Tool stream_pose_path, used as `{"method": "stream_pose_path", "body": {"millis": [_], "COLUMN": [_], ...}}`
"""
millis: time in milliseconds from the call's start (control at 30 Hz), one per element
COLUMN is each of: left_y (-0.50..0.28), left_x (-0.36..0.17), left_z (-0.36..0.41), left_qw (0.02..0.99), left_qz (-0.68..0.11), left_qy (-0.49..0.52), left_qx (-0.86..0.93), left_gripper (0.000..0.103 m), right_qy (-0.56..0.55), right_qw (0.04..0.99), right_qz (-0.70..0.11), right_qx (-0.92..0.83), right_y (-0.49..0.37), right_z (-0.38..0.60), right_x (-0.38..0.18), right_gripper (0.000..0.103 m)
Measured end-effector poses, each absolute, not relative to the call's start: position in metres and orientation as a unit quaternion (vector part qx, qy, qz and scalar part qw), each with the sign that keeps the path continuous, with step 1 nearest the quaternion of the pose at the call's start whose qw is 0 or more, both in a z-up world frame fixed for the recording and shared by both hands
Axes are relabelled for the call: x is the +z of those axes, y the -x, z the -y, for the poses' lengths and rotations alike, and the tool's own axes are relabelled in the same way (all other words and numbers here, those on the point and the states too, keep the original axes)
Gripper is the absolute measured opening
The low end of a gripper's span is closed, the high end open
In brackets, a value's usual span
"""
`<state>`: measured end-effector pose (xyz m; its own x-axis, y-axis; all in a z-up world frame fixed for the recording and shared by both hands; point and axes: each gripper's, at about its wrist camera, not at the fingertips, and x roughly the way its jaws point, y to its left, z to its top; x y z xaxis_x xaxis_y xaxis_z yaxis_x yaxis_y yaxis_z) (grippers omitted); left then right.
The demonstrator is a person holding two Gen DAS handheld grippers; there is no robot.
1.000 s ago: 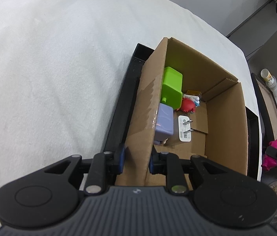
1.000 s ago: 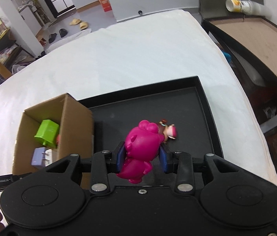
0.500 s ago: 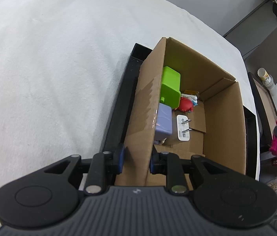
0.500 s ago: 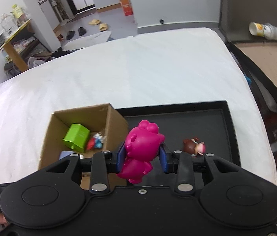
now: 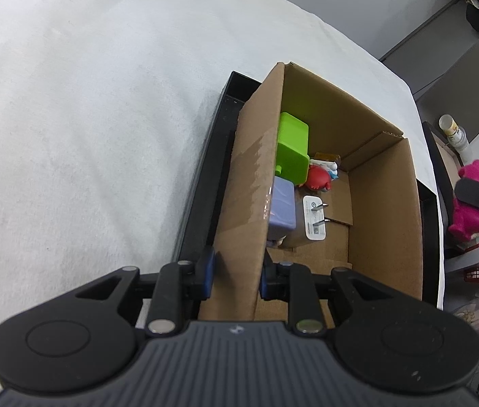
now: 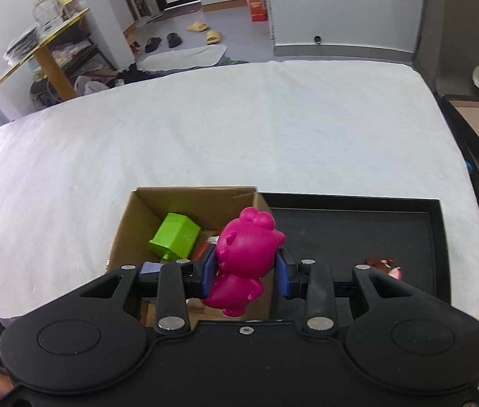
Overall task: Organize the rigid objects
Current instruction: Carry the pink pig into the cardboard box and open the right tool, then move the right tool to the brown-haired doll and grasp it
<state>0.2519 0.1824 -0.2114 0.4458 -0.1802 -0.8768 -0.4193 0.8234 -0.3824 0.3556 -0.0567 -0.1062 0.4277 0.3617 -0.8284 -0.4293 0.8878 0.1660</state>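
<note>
Here the left tool (image 5: 236, 273) clamps the cardboard box (image 5: 387, 217) wall; the right tool (image 6: 244, 273) clamps a glossy magenta figurine (image 6: 244, 254).

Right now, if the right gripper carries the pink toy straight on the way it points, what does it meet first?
Probably the cardboard box: the right gripper, shut on the pink toy, points at its open top and near wall. Depth is unclear.

The left wrist view looks steeply down from close above the near left wall of the cardboard box (image 5: 249, 203), facing along it toward the bed's (image 5: 86, 118) far edge. The right wrist view looks down from higher, over the box's (image 6: 130, 224) right side and the black tray (image 6: 439, 237), facing the room beyond. Both share the box interior, the green block (image 5: 292, 149) (image 6: 176, 237), and the tray's (image 5: 202, 186) edge.
</note>
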Motion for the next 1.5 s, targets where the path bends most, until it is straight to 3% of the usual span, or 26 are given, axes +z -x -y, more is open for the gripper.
{"method": "stream_pose_path", "body": {"millis": [500, 633, 1100, 1500], "left_y": [-0.252, -0.253, -0.253, -0.257], "left_x": [-0.212, -0.212, -0.211, -0.212], "left_z": [-0.186, -0.186, -0.18, -0.175], "left_qw": [0.803, 0.802, 0.804, 0.8], "left_qz": [-0.521, -0.521, -0.52, -0.525], "left_qy": [0.282, 0.284, 0.279, 0.278], "left_qx": [0.066, 0.064, 0.071, 0.081], "left_gripper": [0.024, 0.024, 0.024, 0.024], "right_qy": [0.07, 0.084, 0.061, 0.037], "right_qw": [0.841, 0.846, 0.847, 0.859], "right_qz": [-0.477, -0.47, -0.476, -0.472], "right_qx": [0.246, 0.239, 0.228, 0.194], "right_y": [-0.361, -0.363, -0.351, -0.344], "right_z": [0.024, 0.019, 0.046, 0.101], "right_x": [-0.125, -0.129, -0.117, -0.107], "right_gripper": [0.036, 0.042, 0.044, 0.058]}}
